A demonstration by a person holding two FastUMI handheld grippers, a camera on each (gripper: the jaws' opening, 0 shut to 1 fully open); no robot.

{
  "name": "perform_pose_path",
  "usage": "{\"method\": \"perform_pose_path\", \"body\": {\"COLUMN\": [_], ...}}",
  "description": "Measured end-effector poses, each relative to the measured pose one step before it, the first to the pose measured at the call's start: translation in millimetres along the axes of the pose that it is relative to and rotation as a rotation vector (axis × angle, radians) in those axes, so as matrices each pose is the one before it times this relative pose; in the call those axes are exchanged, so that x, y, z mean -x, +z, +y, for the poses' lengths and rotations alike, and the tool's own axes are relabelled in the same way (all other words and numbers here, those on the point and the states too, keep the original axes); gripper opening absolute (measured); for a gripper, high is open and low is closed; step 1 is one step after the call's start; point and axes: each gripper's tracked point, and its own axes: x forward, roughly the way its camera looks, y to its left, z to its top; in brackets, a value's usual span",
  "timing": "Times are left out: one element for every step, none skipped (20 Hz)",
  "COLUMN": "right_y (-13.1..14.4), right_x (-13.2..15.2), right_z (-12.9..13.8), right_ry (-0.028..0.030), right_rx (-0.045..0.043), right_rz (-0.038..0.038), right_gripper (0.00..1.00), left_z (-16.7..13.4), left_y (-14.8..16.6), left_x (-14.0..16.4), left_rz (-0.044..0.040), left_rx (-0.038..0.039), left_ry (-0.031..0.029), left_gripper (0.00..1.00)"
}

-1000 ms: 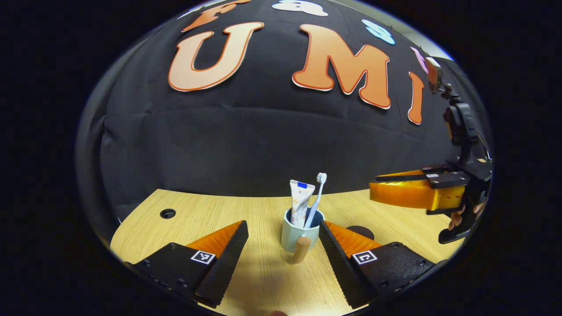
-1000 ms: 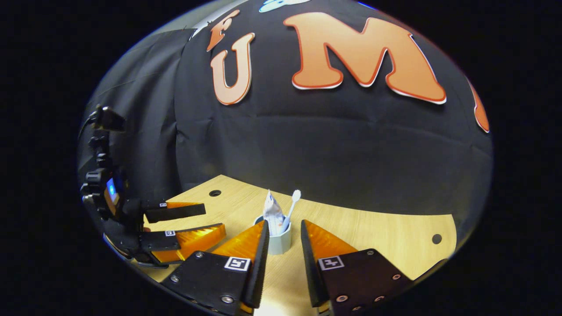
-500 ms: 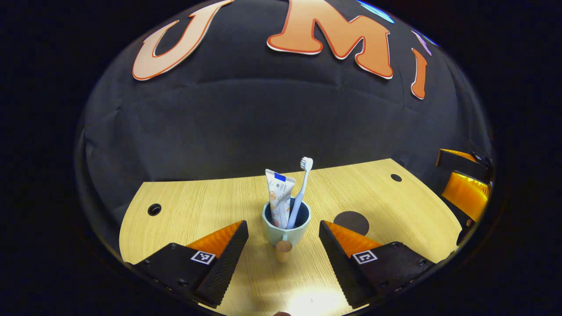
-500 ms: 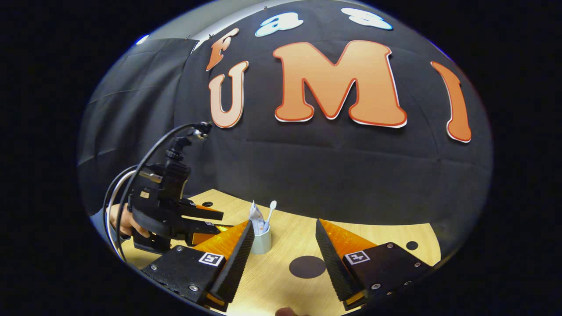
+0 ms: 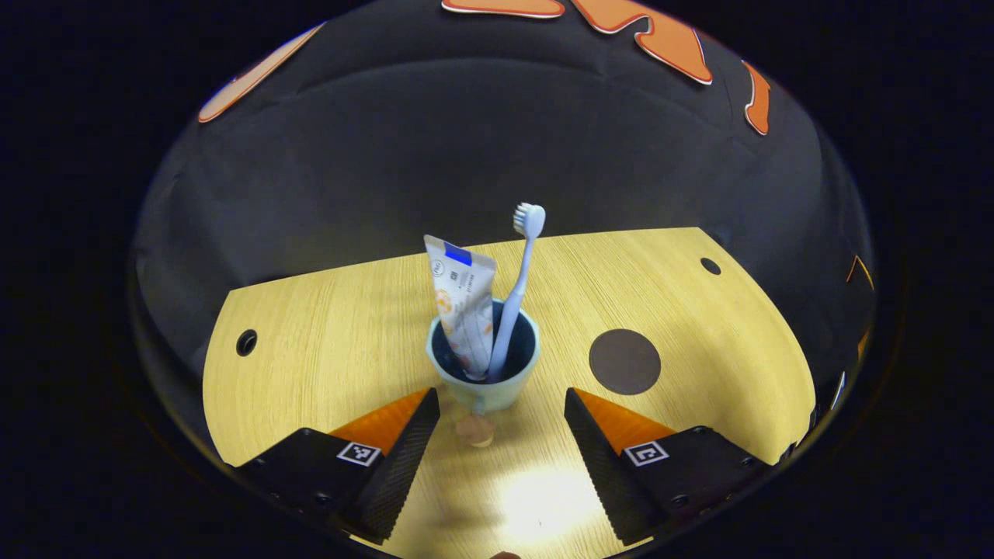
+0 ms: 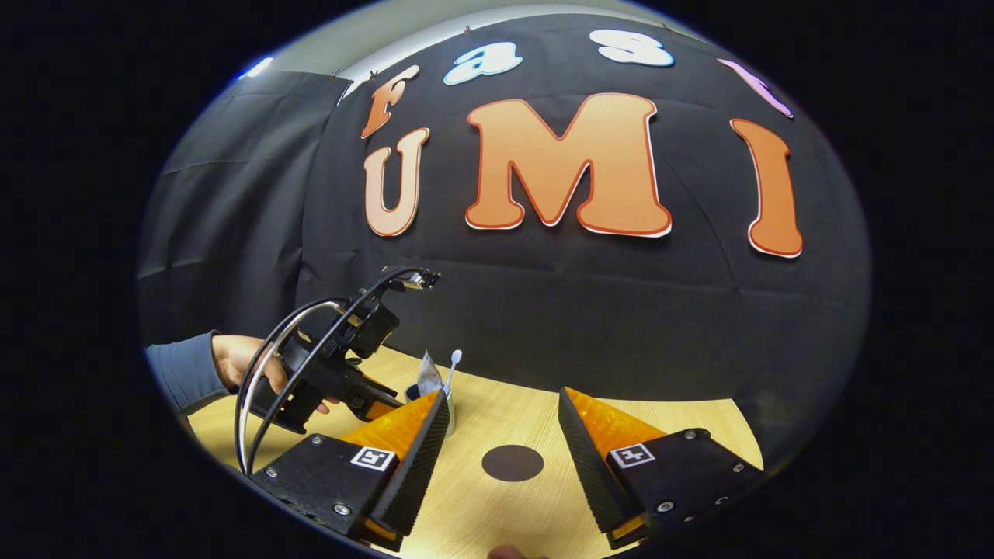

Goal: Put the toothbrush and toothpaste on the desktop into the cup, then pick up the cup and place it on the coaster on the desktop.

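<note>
A pale green cup [image 5: 485, 388] stands on the wooden desktop [image 5: 326, 341] with a white toothpaste tube [image 5: 464, 303] and a light blue toothbrush [image 5: 519, 272] upright in it. Its wooden handle [image 5: 475, 429] points toward me. My left gripper [image 5: 501, 415] is open, fingers either side of the cup's near wall and not touching it. The dark round coaster [image 5: 624, 361] lies to the cup's right. In the right gripper view the coaster [image 6: 512, 463] lies ahead of my open right gripper [image 6: 503, 423], and the left gripper [image 6: 365, 400] sits by the cup, toothbrush [image 6: 451, 369] sticking up.
Small round holes [image 5: 246, 341] [image 5: 710, 265] mark the desktop's far corners. A hand in a blue sleeve [image 6: 233, 365] holds the left gripper, cables looping over it. Black cloth closes the back of the booth.
My left gripper has tipped down and moved closer to the cup, which now sits between its fingertips. My right gripper has pulled back to the right, away from the cup.
</note>
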Motion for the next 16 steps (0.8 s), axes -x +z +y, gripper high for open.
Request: {"method": "perform_pose_path", "body": {"right_y": [-2.11,-0.03,1.40,2.09,2.46,1.10,-1.40,-1.98,-2.71,-3.29,-3.03,-2.60,-1.12,-0.27,1.08,0.49], "right_x": [4.03,3.30,3.94,4.74,4.12,4.14,2.93,2.42,2.42,2.95,1.64,1.20,1.49,0.88,1.45,1.25], "right_z": [-1.60,-0.86,-0.68,-0.61,0.35,1.28,1.35,1.09,0.82,2.85,0.97,0.30,0.20,1.79,1.97,0.58], "right_ry": [-0.00393,-0.00490,-0.00272,-0.00238,-0.00126,0.00050,0.00149,-0.00086,-0.00054,0.00487,-0.00081,-0.00114,-0.00207,0.00393,0.00447,0.00330], "right_rx": [0.00602,0.00715,0.00731,0.00802,0.00532,0.00380,0.00288,0.00118,0.00316,0.00428,0.00677,0.00801,0.00637,0.00382,0.00084,-0.00344], "right_rz": [0.00017,-0.00350,-0.00782,-0.01150,-0.01160,-0.00936,-0.00366,-0.00214,-0.00242,-0.00054,0.00496,0.00280,0.00156,-0.00105,-0.00435,-0.00449], "right_gripper": [0.85,0.85,0.85,0.85,0.85,0.85,0.85,0.85,0.85,0.85,0.86,0.85,0.86,0.86,0.86,0.86], "left_z": [2.11,0.31,1.38,3.26,1.74,-1.86,0.83,1.19,0.26,-2.02,0.66,-0.12,-1.80,6.30,-0.27,-0.27], "left_y": [-0.60,-2.63,-2.04,-2.66,-1.99,-4.09,-3.42,-3.95,-2.64,-1.38,-3.82,-4.94,-1.68,0.94,1.38,-6.63], "left_x": [-1.55,-2.45,-3.68,-4.15,-4.47,-4.17,-3.55,-6.10,-4.50,-3.98,-4.32,-7.73,-0.71,-0.19,-0.18,-1.47], "left_rz": [0.01319,0.02222,0.01278,0.01116,0.01462,0.01505,0.02017,0.01829,0.01321,0.00571,0.01565,0.01612,0.01118,-0.00415,-0.01009,0.00577], "left_rx": [-0.01634,-0.01281,-0.00828,-0.00661,-0.00569,-0.00227,-0.00278,-0.00542,0.00312,0.00762,0.00044,0.00462,-0.00343,0.00668,0.00625,0.00436], "left_ry": [0.01195,0.00652,0.00501,0.00849,0.00416,-0.00590,0.00443,0.00165,0.00250,-0.00571,0.00410,0.00455,-0.00853,0.02307,-0.01026,-0.00517], "left_gripper": [0.97,0.98,0.98,0.97,0.93,0.92,0.91,0.81,0.78,0.76,0.69,0.65,0.59,0.58,0.46,0.34]}}
